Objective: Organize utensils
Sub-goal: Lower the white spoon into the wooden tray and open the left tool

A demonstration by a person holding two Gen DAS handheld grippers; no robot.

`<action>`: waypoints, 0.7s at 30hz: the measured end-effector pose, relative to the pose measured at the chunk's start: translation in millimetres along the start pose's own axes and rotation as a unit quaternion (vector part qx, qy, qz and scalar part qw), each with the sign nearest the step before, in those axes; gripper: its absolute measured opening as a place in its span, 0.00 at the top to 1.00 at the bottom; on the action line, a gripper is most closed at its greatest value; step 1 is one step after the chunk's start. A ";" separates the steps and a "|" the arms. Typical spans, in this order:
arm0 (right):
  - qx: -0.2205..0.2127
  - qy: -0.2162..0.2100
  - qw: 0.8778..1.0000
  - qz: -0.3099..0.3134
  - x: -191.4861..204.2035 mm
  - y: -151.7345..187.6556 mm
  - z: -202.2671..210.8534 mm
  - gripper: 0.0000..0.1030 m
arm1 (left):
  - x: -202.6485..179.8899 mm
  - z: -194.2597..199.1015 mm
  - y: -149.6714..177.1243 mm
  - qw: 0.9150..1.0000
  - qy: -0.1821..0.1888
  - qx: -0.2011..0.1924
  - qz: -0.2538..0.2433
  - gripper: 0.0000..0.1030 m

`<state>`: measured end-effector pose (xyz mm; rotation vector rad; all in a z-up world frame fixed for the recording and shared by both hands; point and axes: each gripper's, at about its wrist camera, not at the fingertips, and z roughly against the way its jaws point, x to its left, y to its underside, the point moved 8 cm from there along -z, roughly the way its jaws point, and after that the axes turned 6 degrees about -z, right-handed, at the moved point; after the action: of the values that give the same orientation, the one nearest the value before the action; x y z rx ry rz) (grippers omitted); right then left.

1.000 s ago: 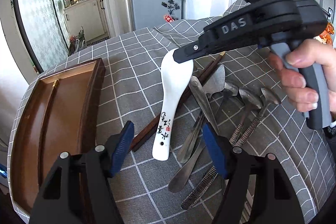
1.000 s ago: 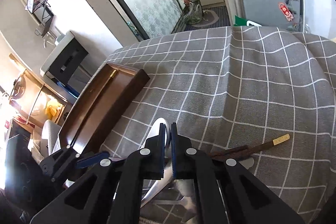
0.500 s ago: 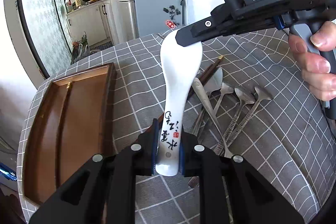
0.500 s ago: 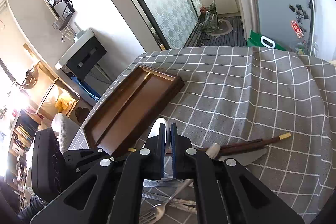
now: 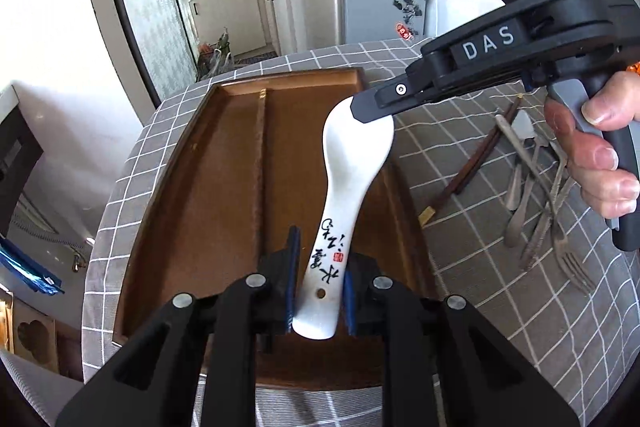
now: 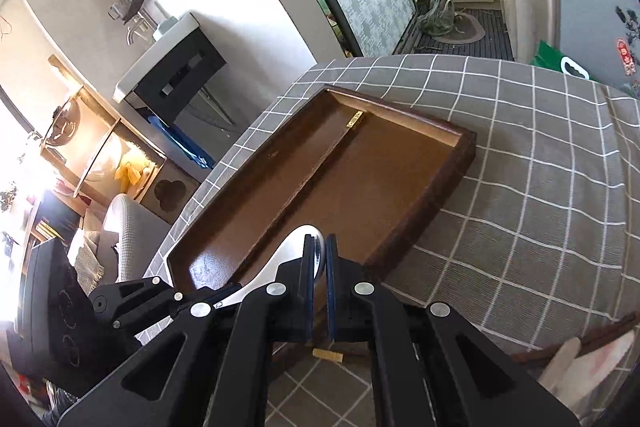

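Grippers (image 5: 319, 291) on spoon (image 5: 352, 163) ends

1. A table draped in a grey tablecloth (image 5: 472, 267) with a white grid pattern carries everything; its rounded edge shows at 9 o'clock in the left wrist view.
2. A dark wooden tray (image 5: 224, 195) lies flat on the cloth at the centre, with one long divider (image 5: 262, 163) splitting it into two lengthwise compartments.
3. At 3 o'clock of the tray, dark chopsticks (image 5: 476, 167) with a gold tip lie on the cloth.
4. Further toward 3 o'clock lies a loose heap of metal cutlery (image 5: 540, 203), a fork among it.
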<state>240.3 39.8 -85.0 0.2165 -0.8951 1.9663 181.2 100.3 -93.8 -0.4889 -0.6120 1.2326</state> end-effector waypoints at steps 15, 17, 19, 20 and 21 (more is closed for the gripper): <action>0.009 0.023 1.000 0.007 6.5 2.4 -28.4 0.51 | 0.8 9.3 5.0 1.000 -0.004 -0.025 0.001 0.34; -0.004 0.012 1.000 -0.003 3.9 1.4 -13.9 0.37 | -4.7 17.1 3.9 1.000 -0.001 -0.031 -0.004 0.30; -0.015 0.013 1.000 -0.005 -1.0 0.4 7.2 0.32 | -11.8 26.6 2.1 0.999 0.005 -0.040 -0.009 0.27; -0.024 0.017 1.000 -0.005 -5.8 -0.3 21.2 0.31 | -15.2 31.4 0.8 0.999 0.009 -0.044 -0.011 0.26; -0.031 0.018 0.999 -0.006 -11.3 -1.0 35.0 0.29 | -21.6 36.0 -0.9 0.999 0.016 -0.048 -0.013 0.26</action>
<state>240.4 9.1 -64.7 0.1485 -0.9276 1.9233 153.3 79.9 -70.0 -0.5787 -0.6504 1.1731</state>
